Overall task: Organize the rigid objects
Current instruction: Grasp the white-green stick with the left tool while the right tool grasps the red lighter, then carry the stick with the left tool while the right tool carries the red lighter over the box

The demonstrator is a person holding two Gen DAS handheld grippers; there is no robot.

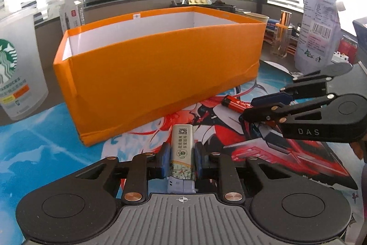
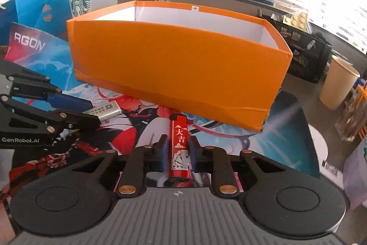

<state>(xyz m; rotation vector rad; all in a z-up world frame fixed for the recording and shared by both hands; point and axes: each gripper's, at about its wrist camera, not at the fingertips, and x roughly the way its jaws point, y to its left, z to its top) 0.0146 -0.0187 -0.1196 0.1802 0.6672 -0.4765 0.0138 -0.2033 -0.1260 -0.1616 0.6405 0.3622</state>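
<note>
Orange cardboard box looks empty; nothing sorted yet. My left gripper clamps the white printed lighter, my right gripper clamps the red lighter, both on the printed mat near the box.

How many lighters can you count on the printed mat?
2: a silver-white lighter between the left claw's pads, a red lighter between the right claw's. The orange box's inside is hidden.

White printed lighter and red lighter lie flat on the patterned mat, side by side, before the open orange box.
</note>
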